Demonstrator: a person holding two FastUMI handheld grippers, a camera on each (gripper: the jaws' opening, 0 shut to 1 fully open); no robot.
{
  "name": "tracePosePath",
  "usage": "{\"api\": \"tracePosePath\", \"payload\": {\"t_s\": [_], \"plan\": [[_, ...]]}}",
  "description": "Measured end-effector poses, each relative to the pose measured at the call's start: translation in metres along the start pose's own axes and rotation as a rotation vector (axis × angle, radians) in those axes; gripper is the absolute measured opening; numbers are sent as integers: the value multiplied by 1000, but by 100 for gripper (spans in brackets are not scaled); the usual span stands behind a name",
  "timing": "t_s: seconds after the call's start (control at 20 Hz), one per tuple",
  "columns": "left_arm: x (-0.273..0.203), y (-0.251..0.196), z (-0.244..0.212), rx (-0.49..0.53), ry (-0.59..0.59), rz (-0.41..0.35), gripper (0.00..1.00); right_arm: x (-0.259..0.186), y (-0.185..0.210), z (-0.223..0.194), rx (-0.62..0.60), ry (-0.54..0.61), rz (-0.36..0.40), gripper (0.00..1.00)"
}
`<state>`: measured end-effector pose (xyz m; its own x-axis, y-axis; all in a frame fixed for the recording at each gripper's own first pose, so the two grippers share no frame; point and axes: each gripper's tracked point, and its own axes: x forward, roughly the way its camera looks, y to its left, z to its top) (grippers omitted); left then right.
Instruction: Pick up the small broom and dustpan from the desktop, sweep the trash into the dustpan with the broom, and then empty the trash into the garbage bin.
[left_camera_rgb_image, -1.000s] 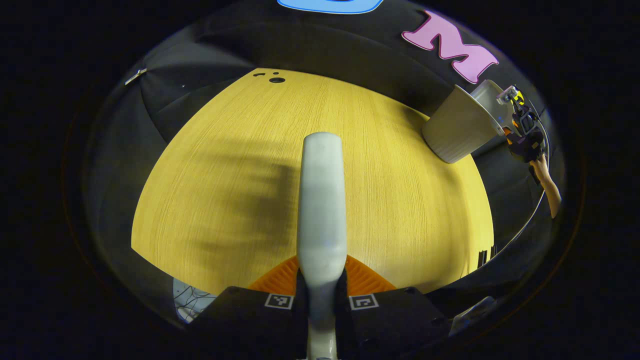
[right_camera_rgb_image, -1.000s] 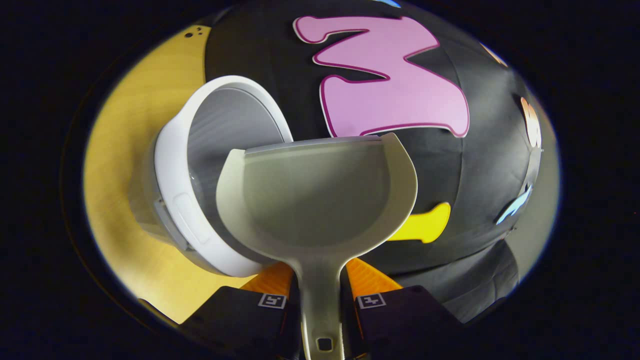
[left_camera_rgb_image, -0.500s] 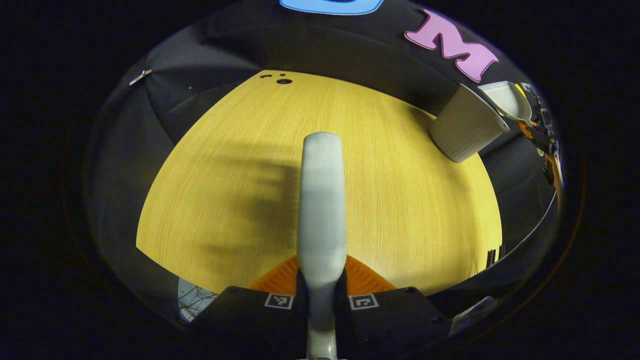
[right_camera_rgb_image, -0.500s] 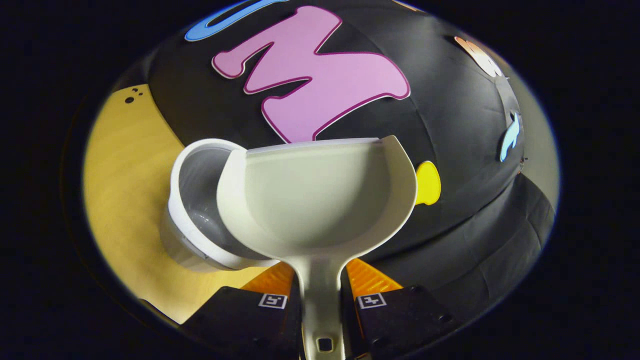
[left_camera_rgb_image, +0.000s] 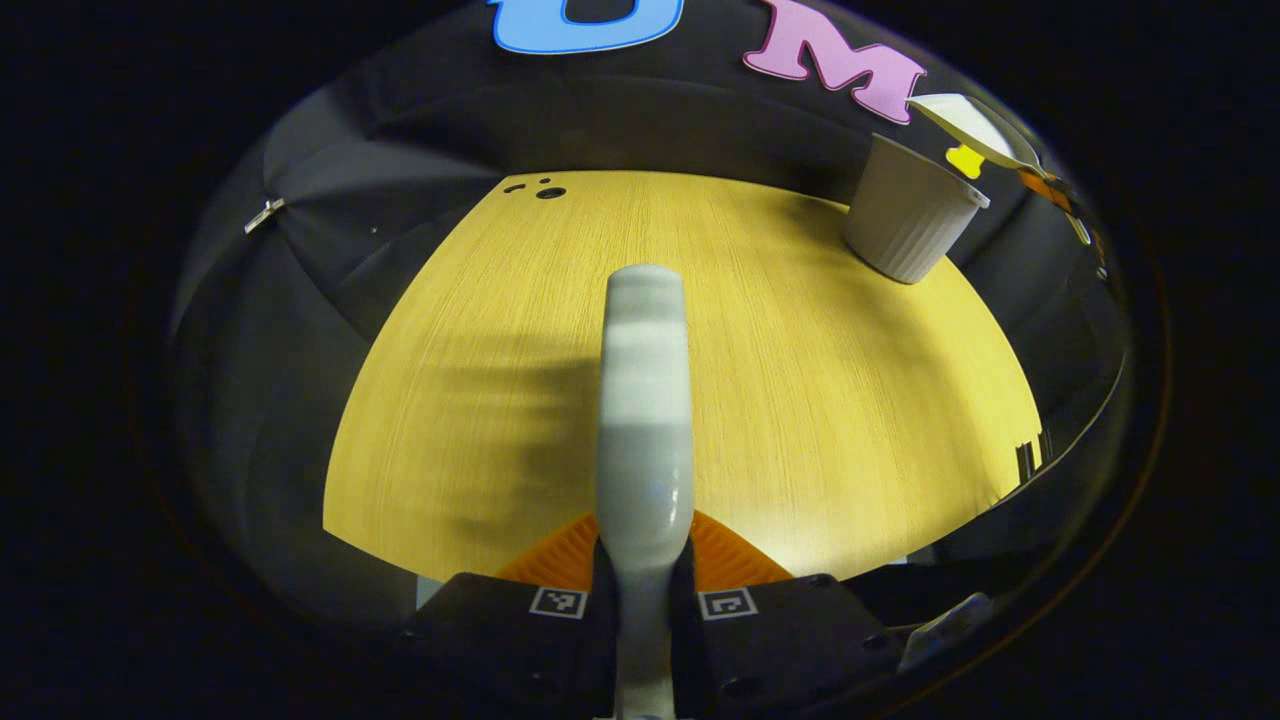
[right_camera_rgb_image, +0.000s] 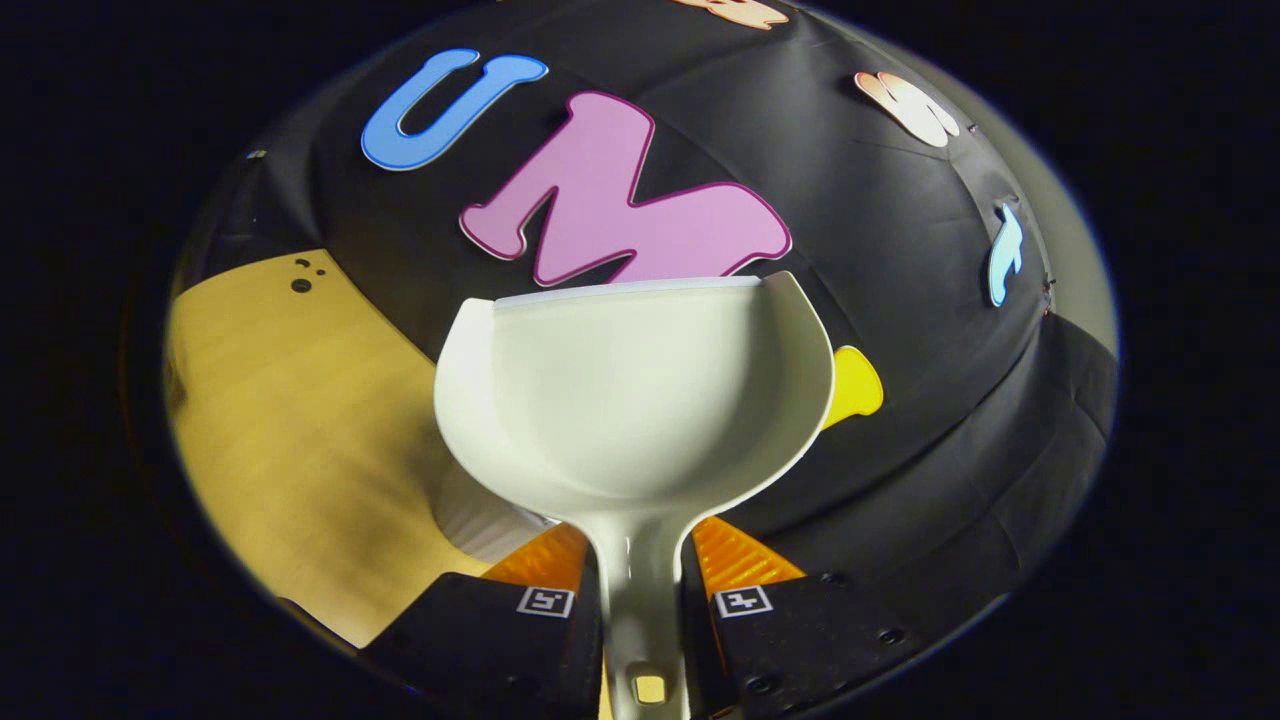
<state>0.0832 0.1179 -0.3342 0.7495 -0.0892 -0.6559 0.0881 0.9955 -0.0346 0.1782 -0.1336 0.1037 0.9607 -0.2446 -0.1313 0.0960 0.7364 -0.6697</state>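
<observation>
While the left gripper sits at the bottom centre of the left gripper view, both its fingers pinch the pale handle of the small broom, which runs straight up the middle of the frame over the yellow wooden desktop. Broom's shadow falls on the wood to its left. Garbage bin (white, ribbed wall) stands on the desktop at upper right of this view, near the far edge. Just above and right of the bin, the dustpan's edge shows against the black cloth wall, clear of the bin's rim.

Right gripper view: right gripper at bottom centre, both fingers clamped on the handle of the dustpan. Pan's scoop faces the camera, inside bare. A ribbed patch of the bin peeks out below the scoop's lower left edge. Desktop lies at left of frame.
</observation>
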Motion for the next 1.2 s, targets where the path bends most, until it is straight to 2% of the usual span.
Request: {"api": "tracePosePath", "payload": {"t_s": [0.1, 0.2, 0.35, 0.4, 0.45, 0.55, 0.65, 0.7, 0.85, 0.95, 1.05, 1.15, 1.2], "plan": [[3, -1, -2, -20, -14, -4, 26, -19, 29, 4, 28, -11, 61, 39], [4, -2, -3, -38, -24, -2, 27, -38, 61, 4, 30, -20, 119, 36], [8, -4, -7, -61, -23, -6, 25, -55, 109, -9, 16, 0, 207, 36], [8, -3, -7, -58, -16, -9, 26, -62, 127, -16, 29, 11, 242, 34], [9, -1, -7, -48, -12, -5, 25, -68, 144, -23, 40, 24, 272, 39], [9, -2, -8, -31, -5, 6, 26, -78, 172, -40, 49, 59, 320, 36], [9, -1, -6, -24, -7, 12, 27, -87, 198, -69, 69, 113, 370, 36], [10, 0, -5, -19, -10, 18, 27, -91, 209, -86, 73, 151, 389, 34], [12, 0, -7, -16, 2, 34, 27, -90, 242, -141, 114, 272, 425, 40], [18, -1, -6, -16, 16, 30, 27, -92, 256, -173, 166, 360, 451, 37], [21, 2, -6, 4, 30, 38, 27, -93, 270, -200, 200, 423, 458, 40], [22, 2, -8, 16, 49, 49, 27, -92, 278, -222, 214, 476, 469, 33], [23, 2, -7, 18, 57, 54, 27, -95, 280, -234, 229, 505, 482, 37]]}}
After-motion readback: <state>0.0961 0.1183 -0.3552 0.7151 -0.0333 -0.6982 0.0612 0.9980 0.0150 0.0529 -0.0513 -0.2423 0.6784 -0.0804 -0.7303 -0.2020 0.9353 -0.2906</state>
